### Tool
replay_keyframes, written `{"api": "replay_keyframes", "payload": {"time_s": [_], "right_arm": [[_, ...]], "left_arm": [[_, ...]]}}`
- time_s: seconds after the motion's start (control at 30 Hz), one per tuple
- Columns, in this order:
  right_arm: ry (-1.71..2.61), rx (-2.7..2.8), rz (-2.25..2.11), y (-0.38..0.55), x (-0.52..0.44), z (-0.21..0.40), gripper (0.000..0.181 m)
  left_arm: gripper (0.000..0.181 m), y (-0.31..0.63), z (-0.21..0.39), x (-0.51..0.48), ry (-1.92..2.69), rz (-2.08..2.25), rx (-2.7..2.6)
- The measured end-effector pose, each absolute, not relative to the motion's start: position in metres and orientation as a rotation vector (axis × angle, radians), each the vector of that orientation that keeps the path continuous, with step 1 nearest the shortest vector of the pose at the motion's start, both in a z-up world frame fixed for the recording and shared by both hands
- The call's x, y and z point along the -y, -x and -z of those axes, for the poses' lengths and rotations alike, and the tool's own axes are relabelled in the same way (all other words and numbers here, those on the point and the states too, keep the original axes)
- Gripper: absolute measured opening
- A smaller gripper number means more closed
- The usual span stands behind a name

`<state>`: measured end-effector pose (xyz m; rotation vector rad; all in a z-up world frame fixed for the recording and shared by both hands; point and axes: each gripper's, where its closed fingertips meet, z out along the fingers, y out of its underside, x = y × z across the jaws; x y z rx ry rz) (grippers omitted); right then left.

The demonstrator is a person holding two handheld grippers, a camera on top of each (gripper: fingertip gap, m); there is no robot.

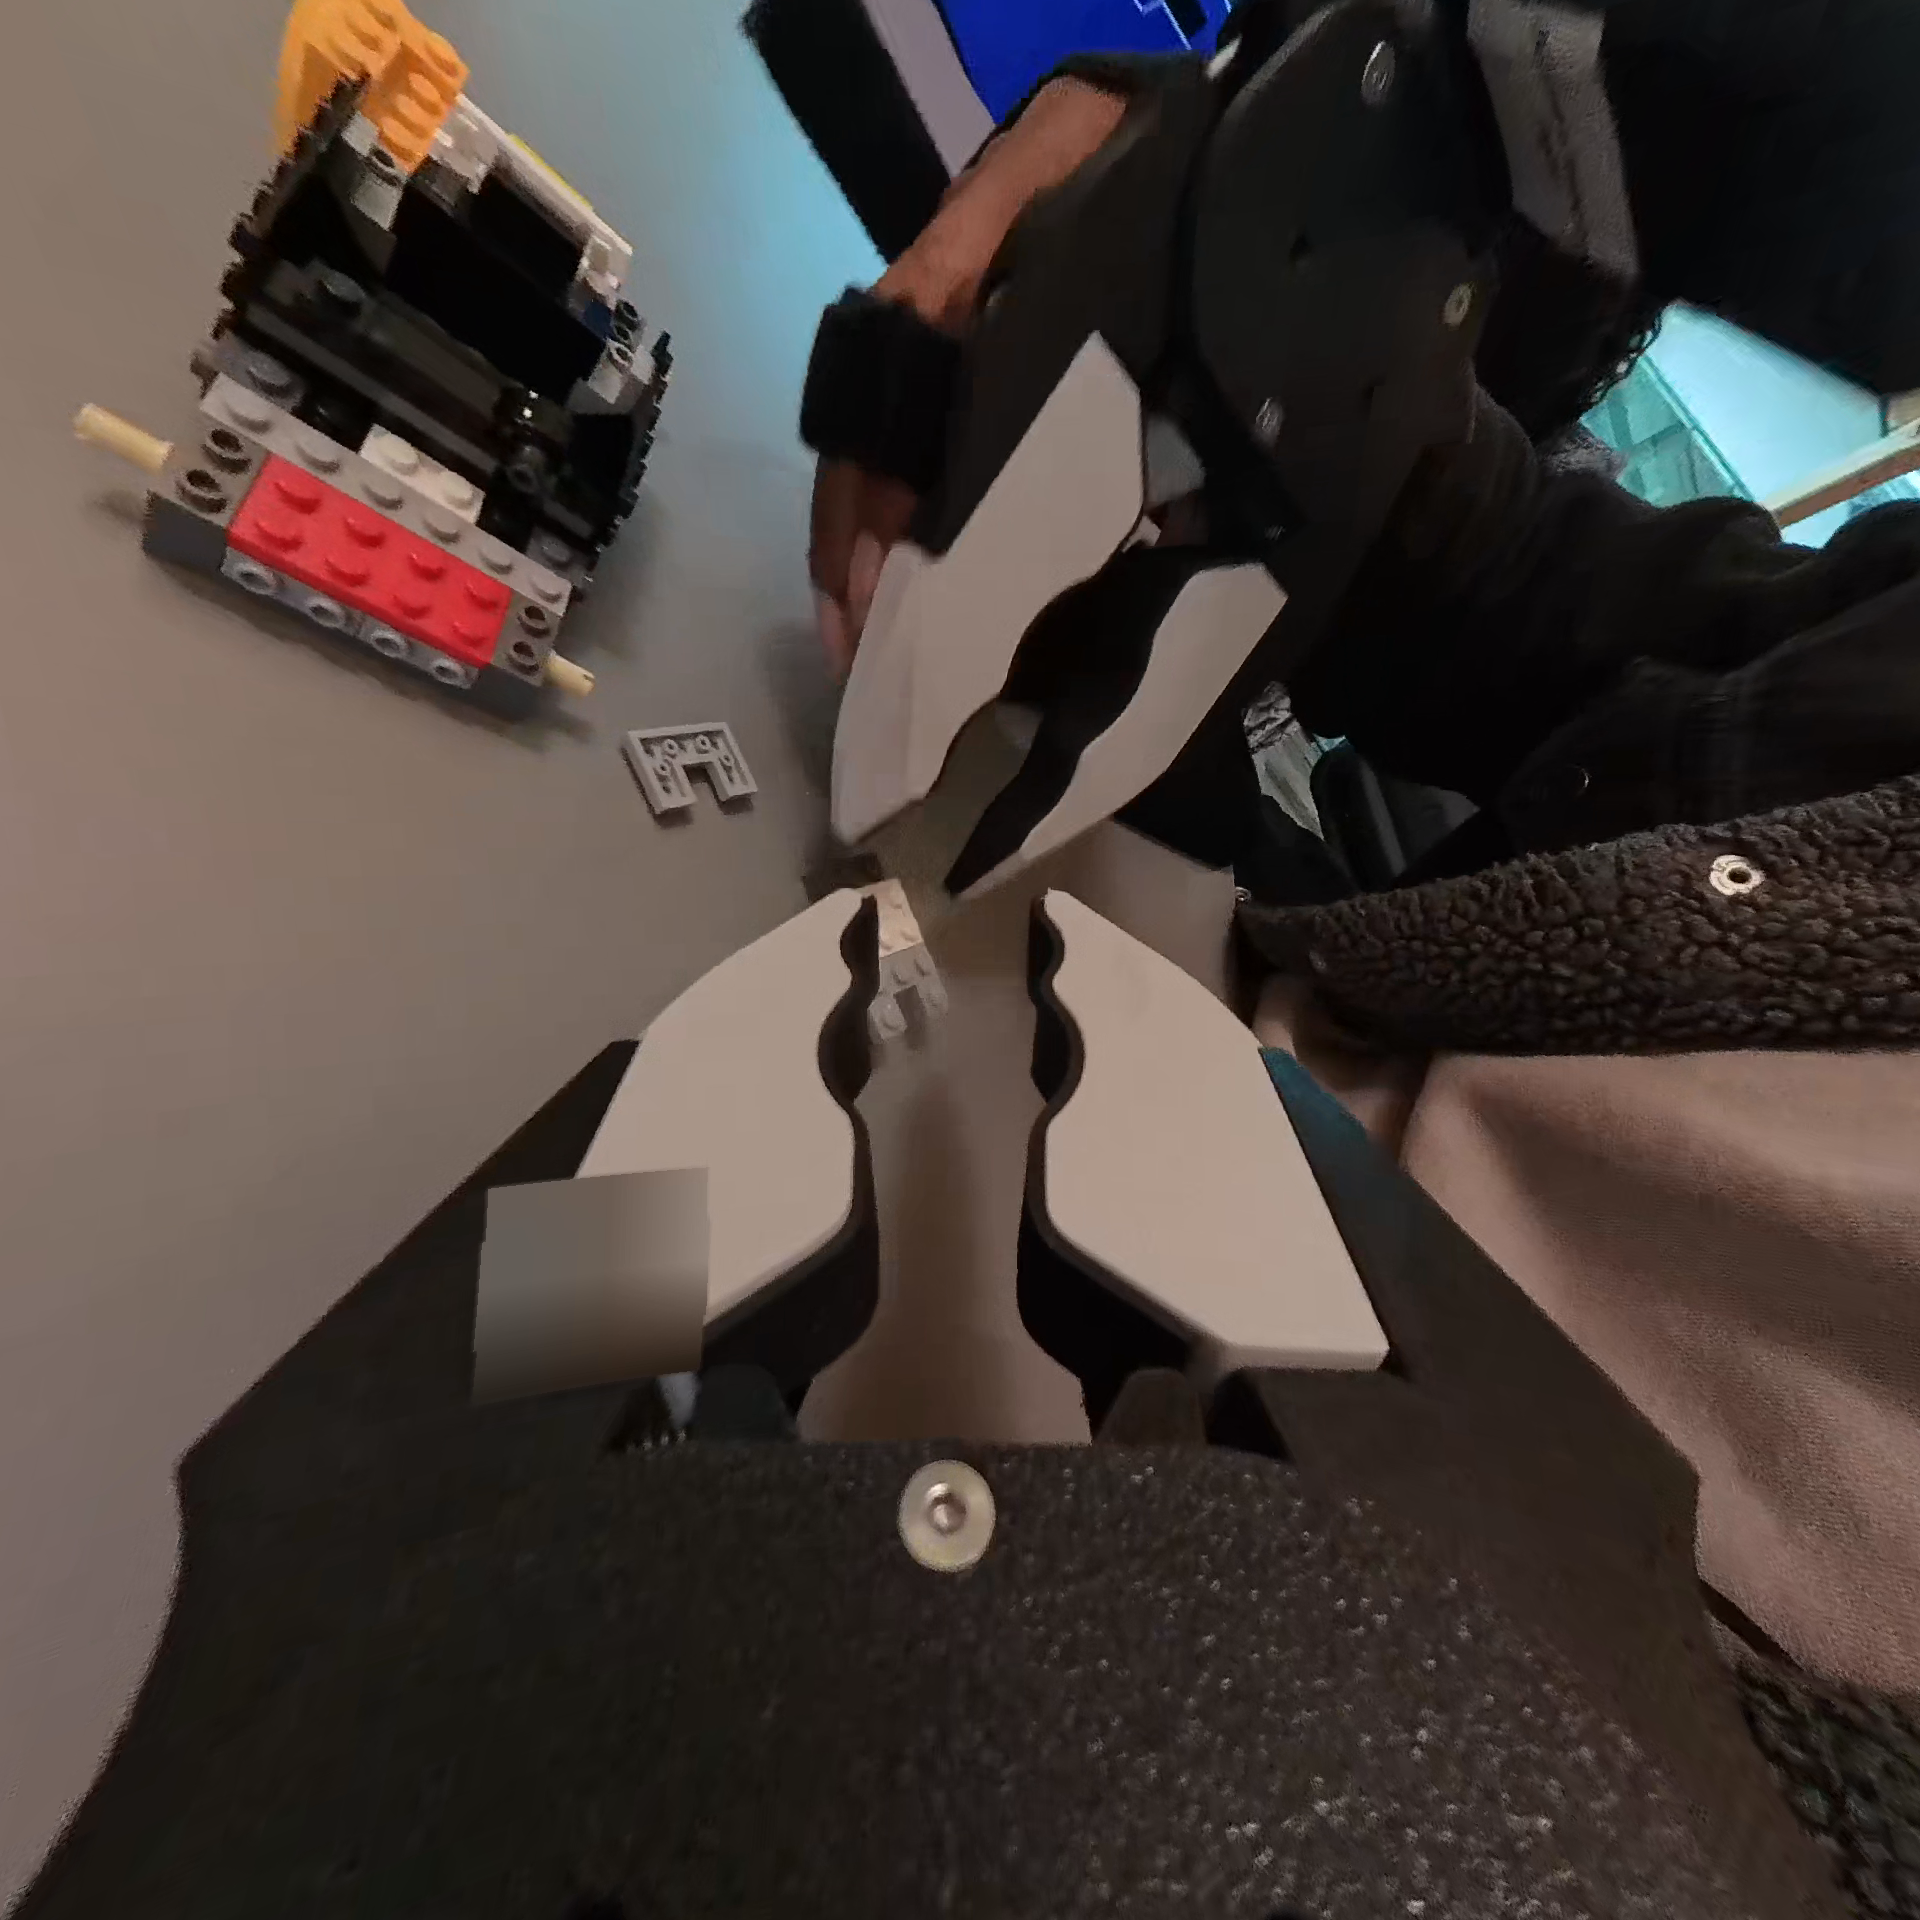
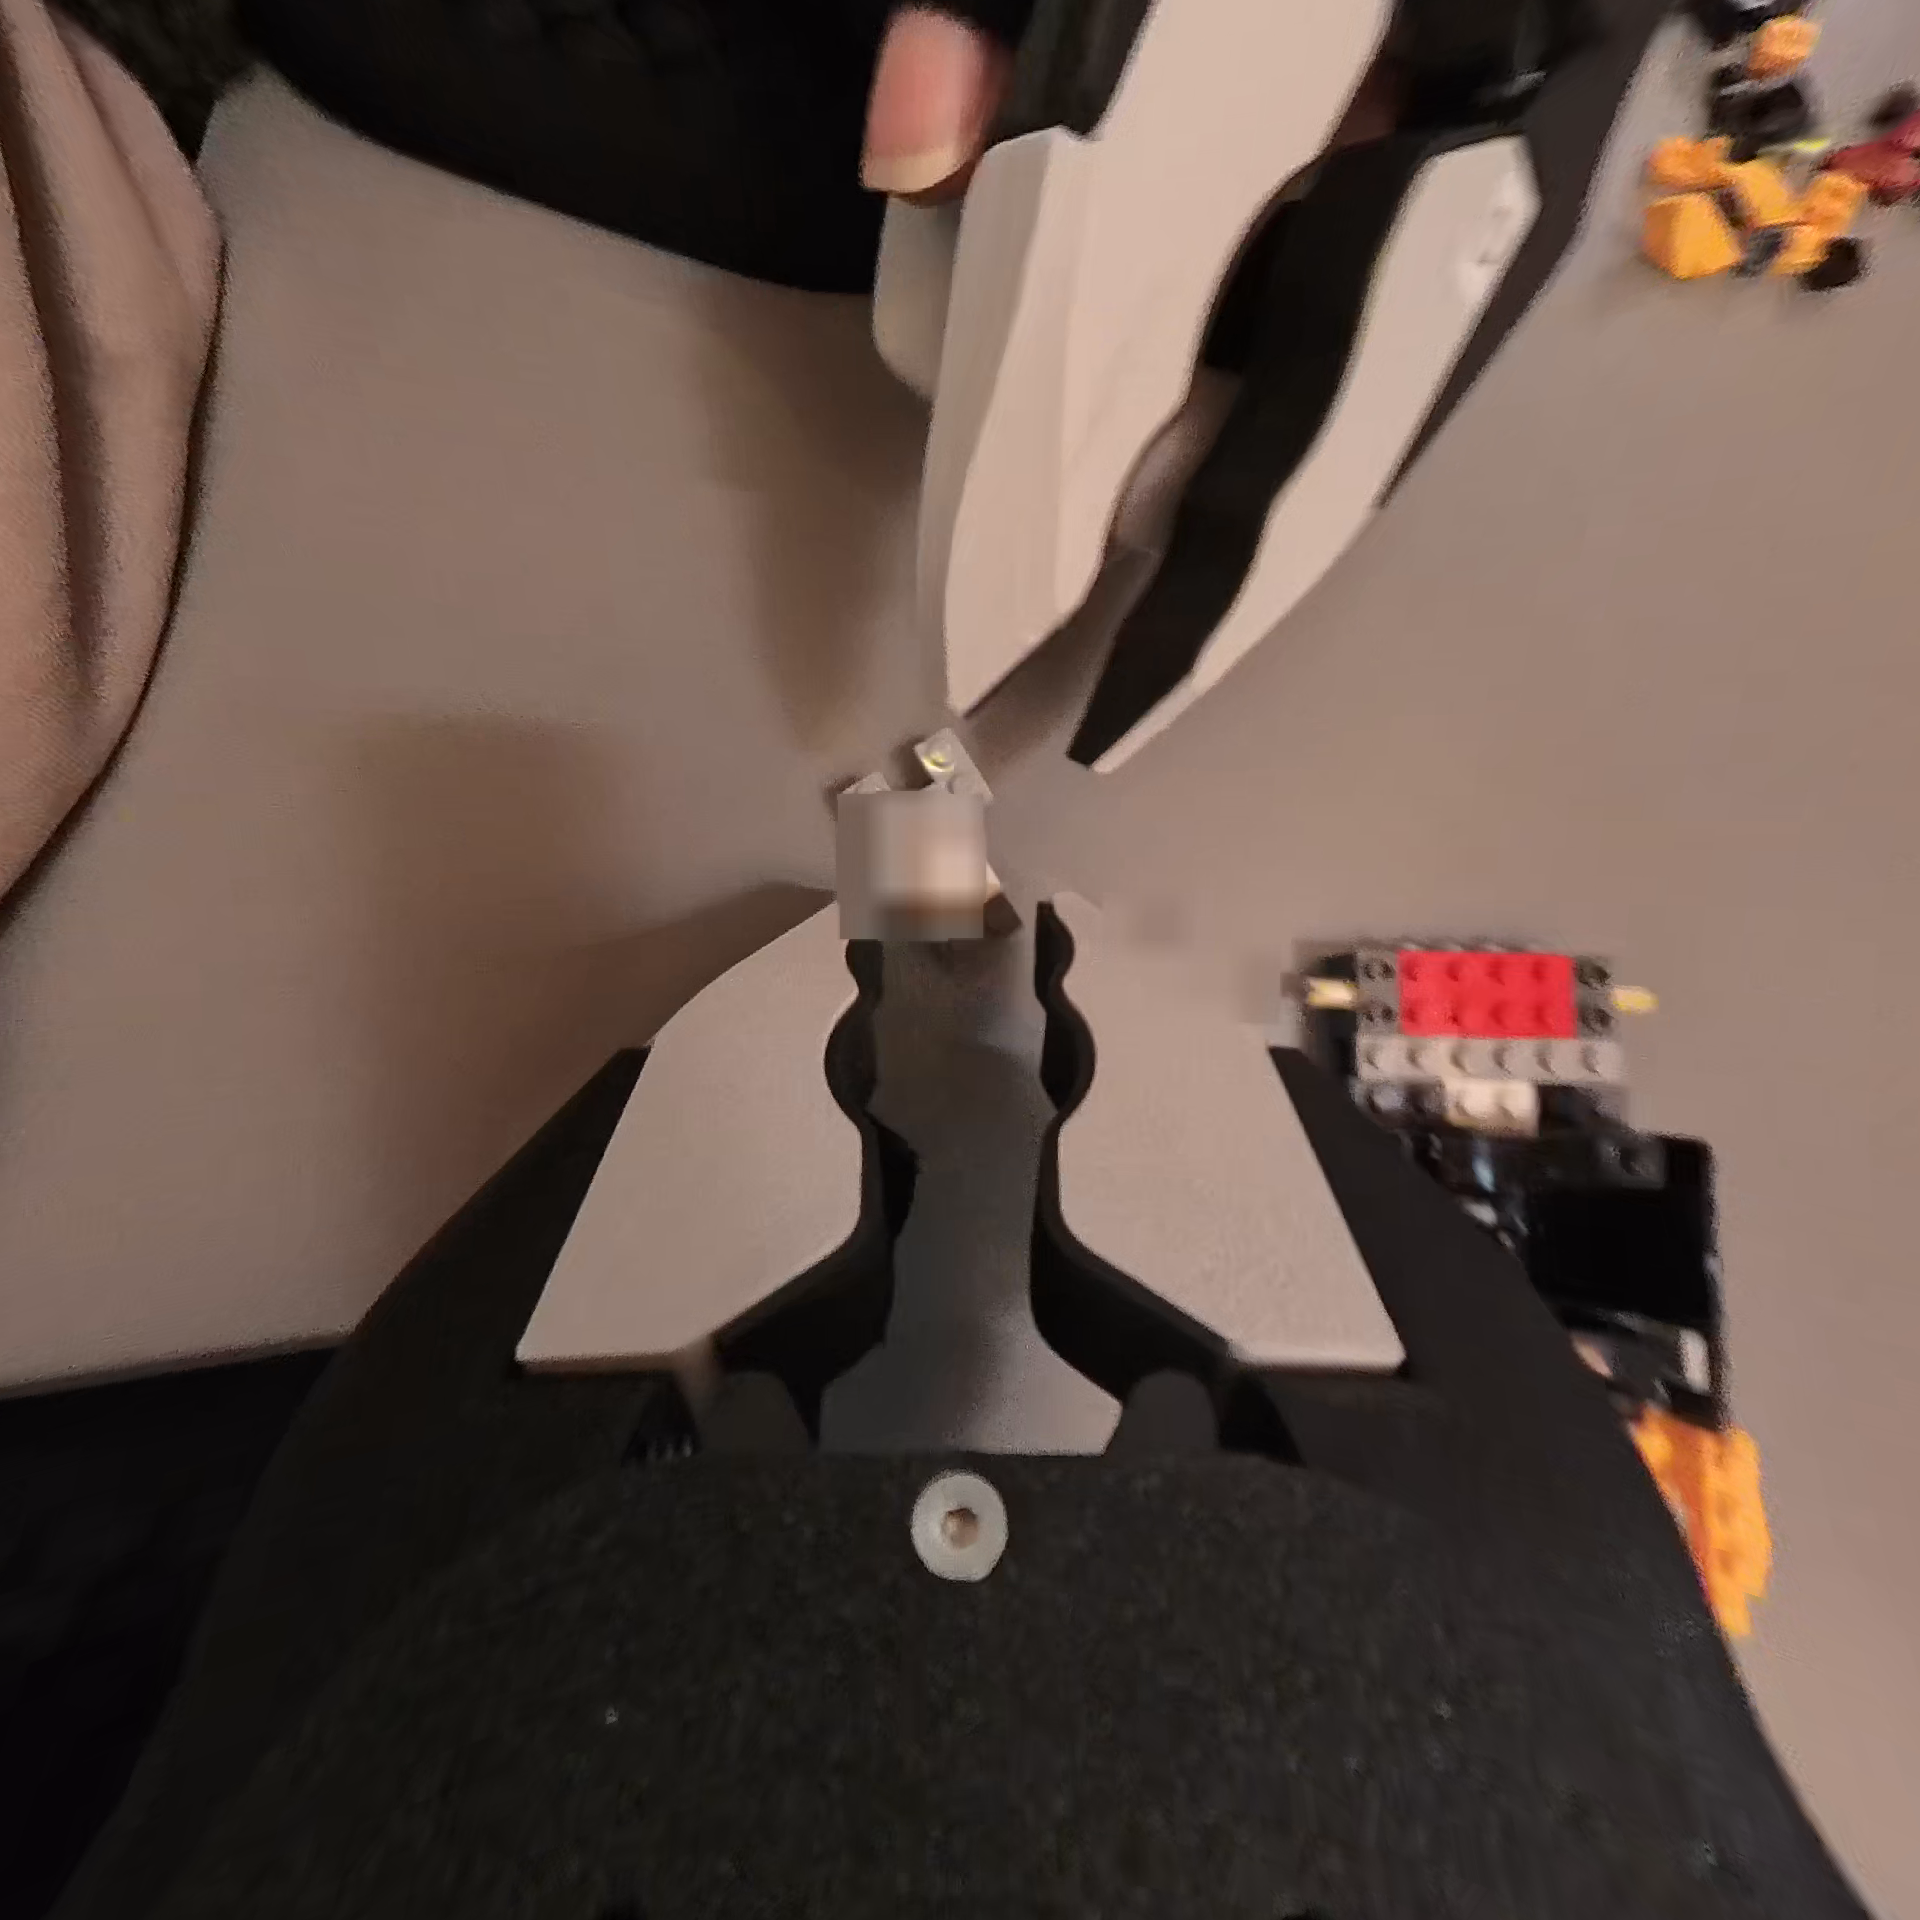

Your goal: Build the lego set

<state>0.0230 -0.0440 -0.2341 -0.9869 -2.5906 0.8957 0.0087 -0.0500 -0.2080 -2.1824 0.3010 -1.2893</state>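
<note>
A small light grey lego piece (image 1: 906, 971) lies on the grey table between my left gripper's (image 1: 951, 904) open fingers, close against its left fingertip. My right gripper (image 1: 904, 857) comes in from the upper right, jaws apart, with its tips just above the piece. In the right wrist view the piece (image 2: 940, 774) shows just past my right gripper (image 2: 945, 920), partly behind a blurred patch, and the left gripper (image 2: 1018, 738) reaches down from the top. The partly built lego vehicle (image 1: 416, 343), black with a red brick (image 1: 364, 561), stands at the upper left.
A loose grey notched plate (image 1: 691, 769) lies between the vehicle and the grippers. The vehicle (image 2: 1486, 1039) sits right of my right gripper. A pile of orange and dark pieces (image 2: 1745, 208) lies at the far right. A person's hand (image 1: 862, 499) and fleece jacket (image 1: 1558, 935) are close by.
</note>
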Motion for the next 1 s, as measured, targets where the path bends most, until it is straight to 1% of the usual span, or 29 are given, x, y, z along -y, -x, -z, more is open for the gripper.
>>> {"api": "replay_keyframes", "payload": {"time_s": [0.1,0.2,0.37,0.4,0.43,0.5,0.57,0.67,0.8,0.87,0.93,0.97,1.0], "right_arm": [[1.175,2.402,-0.892,-0.013,0.014,0.218,0.024],[1.360,2.319,-0.852,-0.006,0.000,0.226,0.024],[1.487,2.338,-0.716,0.001,0.008,0.249,0.032],[1.499,2.351,-0.660,0.000,0.007,0.254,0.031],[1.491,2.338,-0.648,0.002,0.007,0.253,0.018],[1.490,2.343,-0.631,0.001,0.006,0.253,0.017],[1.395,2.335,-0.622,0.002,0.003,0.249,0.017],[1.113,2.247,-0.725,0.005,0.017,0.215,0.017],[0.794,2.133,-0.543,0.005,0.025,0.181,0.017],[0.709,2.111,-0.447,0.004,0.029,0.178,0.016],[0.665,2.089,-0.380,0.004,0.033,0.177,0.015],[0.645,2.067,-0.355,0.004,0.033,0.175,0.008],[0.650,2.058,-0.371,0.003,0.034,0.173,0.008]], "left_arm": [[0.027,-0.003,0.210,0.046,2.184,1.252,-0.271],[0.026,0.002,0.211,0.041,2.180,1.228,-0.232],[0.027,0.005,0.212,0.038,2.178,1.210,-0.209],[0.027,0.005,0.212,0.038,2.177,1.210,-0.209],[0.027,0.005,0.211,0.038,2.174,1.212,-0.207],[0.027,0.007,0.209,0.037,2.160,1.214,-0.191],[0.027,0.009,0.207,0.034,2.138,1.214,-0.167],[0.027,0.013,0.201,0.029,2.088,1.232,-0.109],[0.028,0.002,0.175,0.030,1.916,1.455,-0.048],[0.021,-0.002,0.174,0.032,1.916,1.440,-0.076],[0.006,-0.006,0.172,0.035,1.919,1.409,-0.131],[0.006,-0.008,0.172,0.037,1.927,1.374,-0.174],[0.006,-0.008,0.171,0.038,1.928,1.329,-0.230]]}}
